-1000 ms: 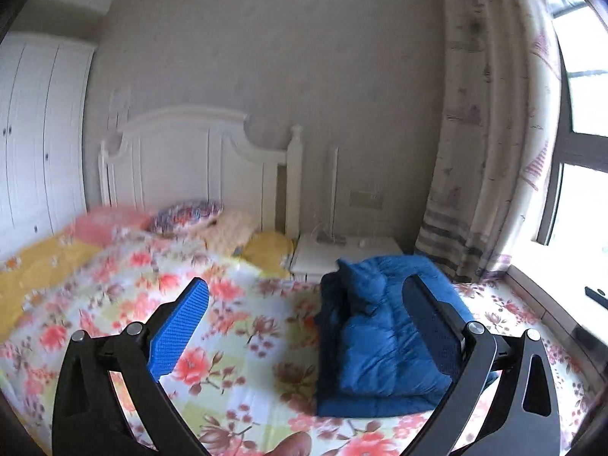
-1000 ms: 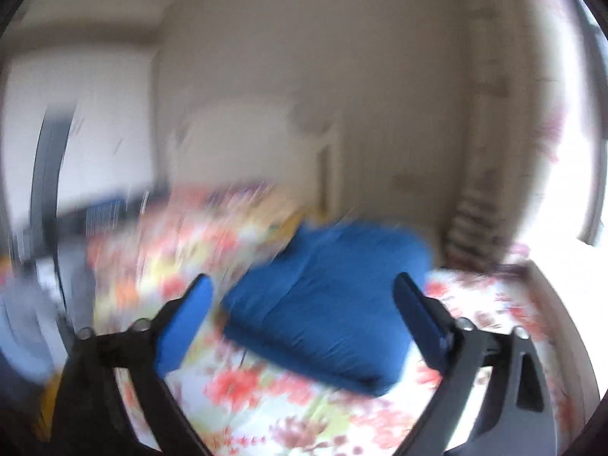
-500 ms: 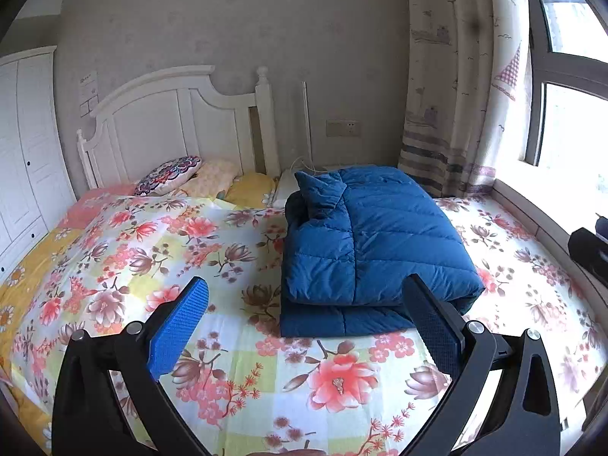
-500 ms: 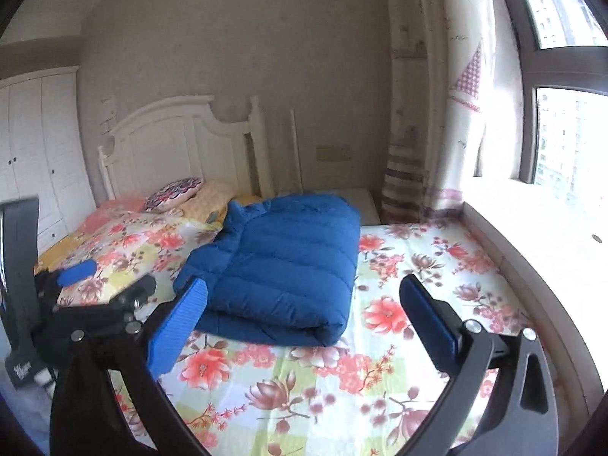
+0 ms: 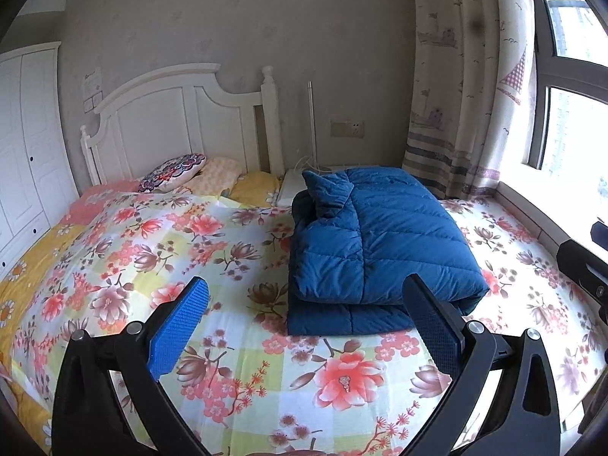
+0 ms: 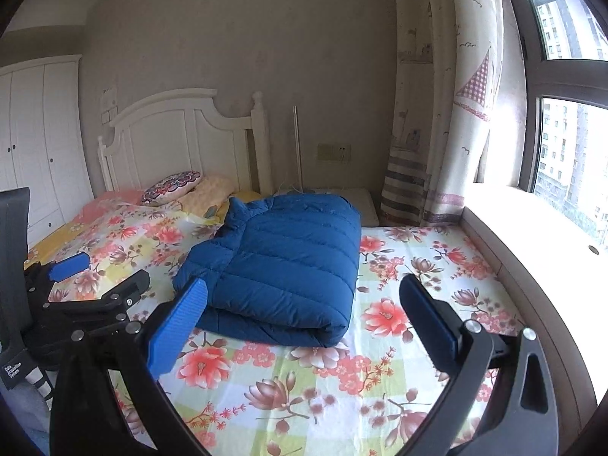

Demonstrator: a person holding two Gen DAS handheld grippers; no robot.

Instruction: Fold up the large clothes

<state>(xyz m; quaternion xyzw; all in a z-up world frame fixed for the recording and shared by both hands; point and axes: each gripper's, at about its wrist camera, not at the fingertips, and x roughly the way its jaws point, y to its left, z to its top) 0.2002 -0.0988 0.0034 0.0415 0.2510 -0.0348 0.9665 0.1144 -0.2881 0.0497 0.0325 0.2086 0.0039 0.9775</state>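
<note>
Lying folded on the bed [image 5: 235, 399], the blue padded jacket [image 5: 374, 243] forms a thick rectangular bundle toward the head end, on the half of the mattress nearer the window [image 6: 562, 144]. Its collar [image 5: 326, 190] sits at the end closest to the headboard [image 5: 171, 121]; the folded edge faces the foot of the bed. The floral sheet [image 6: 323, 387] beneath it is flat.

Left hand-held gripper [image 5: 307, 319]: released, jaws spread wide, nothing between them, held above the sheet short of the bundle's near edge, not touching it. Right hand-held gripper [image 6: 304, 317]: likewise released and empty, held above the sheet just short of the bundle's near rounded fold, without contact. In the right wrist view the left hand-held gripper [image 6: 95, 277] appears at the left edge of the bed, apart from the jacket.

Pillows [image 5: 178, 167] rest against the headboard. A patterned curtain [image 6: 437, 114] hangs beside the window.
</note>
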